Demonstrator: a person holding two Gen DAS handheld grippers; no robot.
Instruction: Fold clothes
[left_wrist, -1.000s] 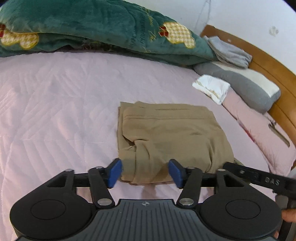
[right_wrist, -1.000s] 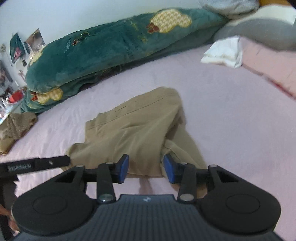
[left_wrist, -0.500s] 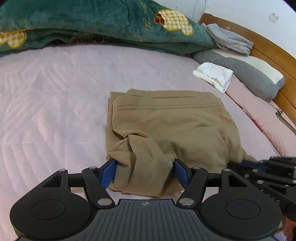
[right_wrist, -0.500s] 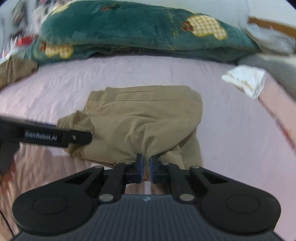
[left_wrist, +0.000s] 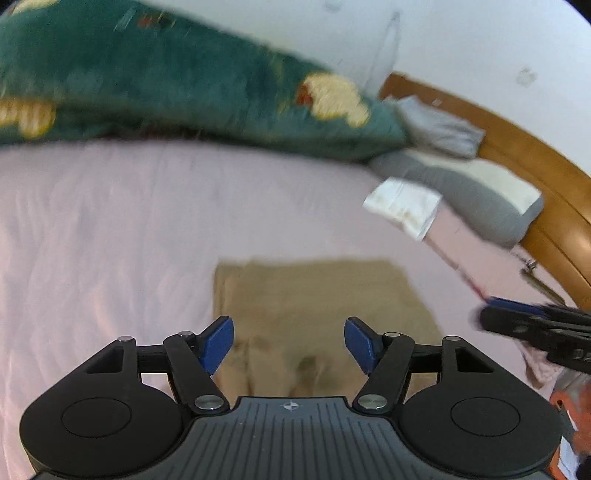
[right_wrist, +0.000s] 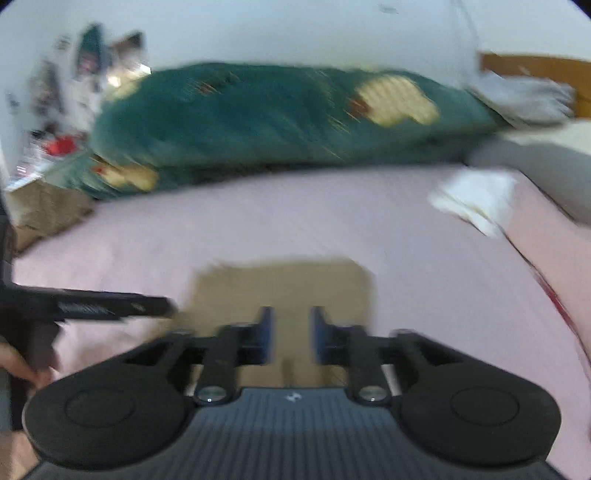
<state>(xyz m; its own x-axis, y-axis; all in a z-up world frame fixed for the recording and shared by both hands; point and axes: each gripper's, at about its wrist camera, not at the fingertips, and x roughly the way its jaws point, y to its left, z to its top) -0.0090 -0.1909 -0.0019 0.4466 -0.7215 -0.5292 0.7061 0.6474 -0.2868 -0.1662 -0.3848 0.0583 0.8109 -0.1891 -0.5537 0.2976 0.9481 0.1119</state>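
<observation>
A tan garment (left_wrist: 310, 299) lies folded into a flat rectangle on the pink bed sheet (left_wrist: 110, 229); it also shows in the right wrist view (right_wrist: 284, 284). My left gripper (left_wrist: 289, 341) is open and empty, over the garment's near edge. My right gripper (right_wrist: 291, 334) is open with a narrower gap, empty, also over the near edge. Both views are blurred by motion. The right gripper shows at the right edge of the left wrist view (left_wrist: 535, 325).
A green plush blanket (left_wrist: 166, 85) lies along the far side of the bed. A white folded cloth (left_wrist: 402, 206), grey pillow (left_wrist: 461, 184) and wooden headboard (left_wrist: 535, 177) are at the right. Another brown garment (right_wrist: 40, 214) lies at the far left.
Both grippers let go of the tan garment and opened. They pulled back and up, and the garment now lies flatter as a neat rectangle.
</observation>
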